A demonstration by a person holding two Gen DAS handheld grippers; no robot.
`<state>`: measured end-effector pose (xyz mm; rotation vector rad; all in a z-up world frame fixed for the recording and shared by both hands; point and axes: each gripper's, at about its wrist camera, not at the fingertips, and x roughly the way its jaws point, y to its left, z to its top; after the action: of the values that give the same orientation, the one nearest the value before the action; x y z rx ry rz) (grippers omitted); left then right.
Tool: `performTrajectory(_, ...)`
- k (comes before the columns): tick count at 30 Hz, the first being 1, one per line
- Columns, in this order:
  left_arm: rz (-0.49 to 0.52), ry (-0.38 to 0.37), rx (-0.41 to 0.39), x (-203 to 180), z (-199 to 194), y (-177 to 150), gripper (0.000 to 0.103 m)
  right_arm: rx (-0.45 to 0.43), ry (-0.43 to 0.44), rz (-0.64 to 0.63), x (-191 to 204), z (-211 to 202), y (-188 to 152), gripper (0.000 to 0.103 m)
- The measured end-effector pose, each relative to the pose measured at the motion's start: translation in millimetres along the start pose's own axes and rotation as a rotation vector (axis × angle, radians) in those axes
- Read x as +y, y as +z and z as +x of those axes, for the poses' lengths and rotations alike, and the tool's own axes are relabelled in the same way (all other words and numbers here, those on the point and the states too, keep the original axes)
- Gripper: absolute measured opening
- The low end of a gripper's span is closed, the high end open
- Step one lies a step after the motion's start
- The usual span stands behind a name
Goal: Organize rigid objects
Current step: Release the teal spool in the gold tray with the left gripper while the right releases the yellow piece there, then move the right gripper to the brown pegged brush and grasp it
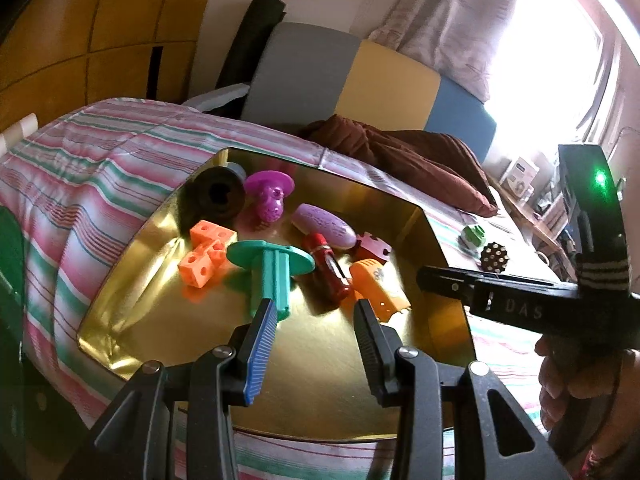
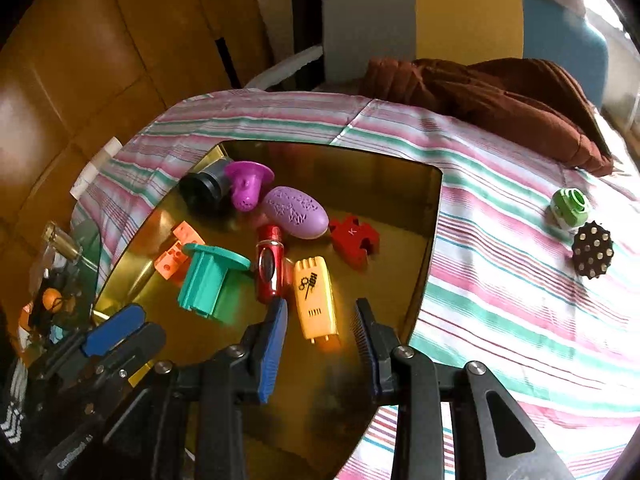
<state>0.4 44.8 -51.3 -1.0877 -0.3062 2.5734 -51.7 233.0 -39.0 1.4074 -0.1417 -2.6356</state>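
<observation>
Both tongs, the left gripper (image 1: 316, 312) and right gripper (image 2: 322, 316), hover apart and empty over the gold tray (image 2: 400, 288). Inside lie a teal spool (image 2: 208, 280), a purple oval (image 2: 296, 212), a yellow case (image 2: 314, 300) and a red block (image 2: 354, 240) marked "K". Only the left view shows "DAS" on the other handle (image 1: 520, 308).

Black grippers (image 2: 320, 332) with blue ribbed pads (image 2: 272, 348), silver screws.

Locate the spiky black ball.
The spiky black ball lies right of the gold tray on the striped bedspread, beside the green piece.
</observation>
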Motion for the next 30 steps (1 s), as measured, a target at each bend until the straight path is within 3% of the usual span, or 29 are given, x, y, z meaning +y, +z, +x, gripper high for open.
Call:
performTrajectory(8,0.04,-0.029,0.008,-12,2,-5,0.04,-0.007,-0.044,0.01,-20,-13,-17,0.035)
performTrajectory(30,0.157,-0.059,0.036,-49,1,-25,0.04,0.044,-0.197,0.122,-124,-23,-42,0.038)
